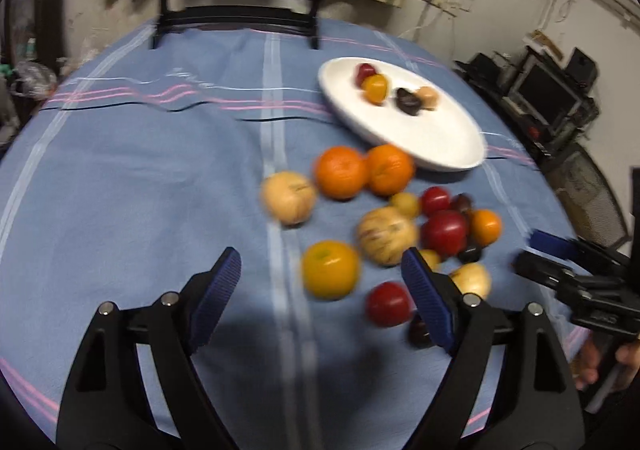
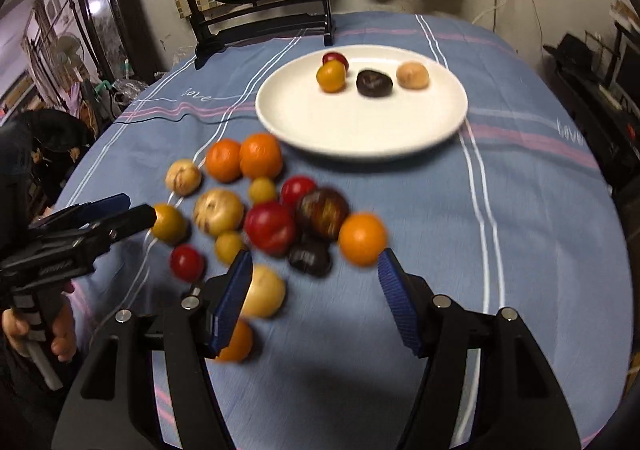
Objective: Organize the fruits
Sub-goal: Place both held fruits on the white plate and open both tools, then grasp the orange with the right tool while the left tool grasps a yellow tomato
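A white plate [image 1: 440,137] [image 2: 360,129] on the blue tablecloth holds several small fruits: red, yellow, dark purple and tan. Nearer lies a loose cluster of fruits: two oranges [image 1: 342,171] [image 2: 260,155], tan ones, red ones [image 1: 444,232] [image 2: 270,228], a yellow one [image 1: 330,270] and dark ones. My left gripper [image 1: 322,290] is open and empty, just short of the yellow fruit. My right gripper [image 2: 316,290] is open and empty at the cluster's near edge, a tan fruit [image 2: 264,292] beside its left finger. Each gripper also shows in the other's view: left [image 2: 132,211], right [image 1: 540,254].
A round embroidered screen on a black stand [image 2: 256,13] stands at the table's far edge. Dark furniture and electronics [image 1: 548,89] stand to the right of the table, clutter to the left [image 2: 60,137].
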`<state>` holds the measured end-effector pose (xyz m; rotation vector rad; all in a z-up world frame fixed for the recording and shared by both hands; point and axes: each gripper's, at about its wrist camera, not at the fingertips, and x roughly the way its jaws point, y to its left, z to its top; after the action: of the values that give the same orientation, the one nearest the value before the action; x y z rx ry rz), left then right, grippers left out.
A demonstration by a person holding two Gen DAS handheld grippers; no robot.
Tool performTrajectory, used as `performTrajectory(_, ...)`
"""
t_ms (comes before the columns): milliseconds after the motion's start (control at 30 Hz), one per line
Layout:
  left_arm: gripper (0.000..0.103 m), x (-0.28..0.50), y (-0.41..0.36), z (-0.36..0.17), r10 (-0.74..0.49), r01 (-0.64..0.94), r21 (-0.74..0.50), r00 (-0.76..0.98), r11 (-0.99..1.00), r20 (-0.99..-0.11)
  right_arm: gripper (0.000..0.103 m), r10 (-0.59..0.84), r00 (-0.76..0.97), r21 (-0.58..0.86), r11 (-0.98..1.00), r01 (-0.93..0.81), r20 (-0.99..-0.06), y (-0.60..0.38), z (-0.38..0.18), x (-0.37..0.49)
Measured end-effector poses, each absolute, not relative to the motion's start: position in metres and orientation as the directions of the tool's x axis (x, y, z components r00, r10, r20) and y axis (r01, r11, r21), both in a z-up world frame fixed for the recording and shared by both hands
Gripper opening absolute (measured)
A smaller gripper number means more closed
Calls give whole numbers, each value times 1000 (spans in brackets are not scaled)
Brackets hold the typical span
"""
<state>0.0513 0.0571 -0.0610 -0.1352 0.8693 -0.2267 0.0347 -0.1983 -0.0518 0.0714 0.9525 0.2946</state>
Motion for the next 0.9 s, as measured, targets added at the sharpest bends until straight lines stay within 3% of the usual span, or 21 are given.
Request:
performTrajectory(200, 85, 40, 74, -59, -184, 99, -158, 657, 982, -731, 66, 300, 527, 173, 945, -276, -795, -182, -61, 0)
performTrajectory(467, 86, 38, 76, -62, -189, 108, -157, 651, 982, -735, 66, 363, 486, 198, 912, -358, -795, -151, -74, -9)
performTrajectory(500, 86, 39, 76, -63, -191, 108, -159, 649, 981, -737, 64, 370, 483, 201, 909, -366, -793, -147, -77, -6)
performTrajectory(567, 86, 40, 74, -65, -195, 111, -161, 640, 981, -743, 39, 372, 468, 203, 906, -371, -801, -142, -86, 0)
performTrajectory(900, 82, 54, 42, -73, -203, 168, -125, 616, 978, -762, 38, 370, 512, 244, 923, -297, -775, -172, -78, -7)
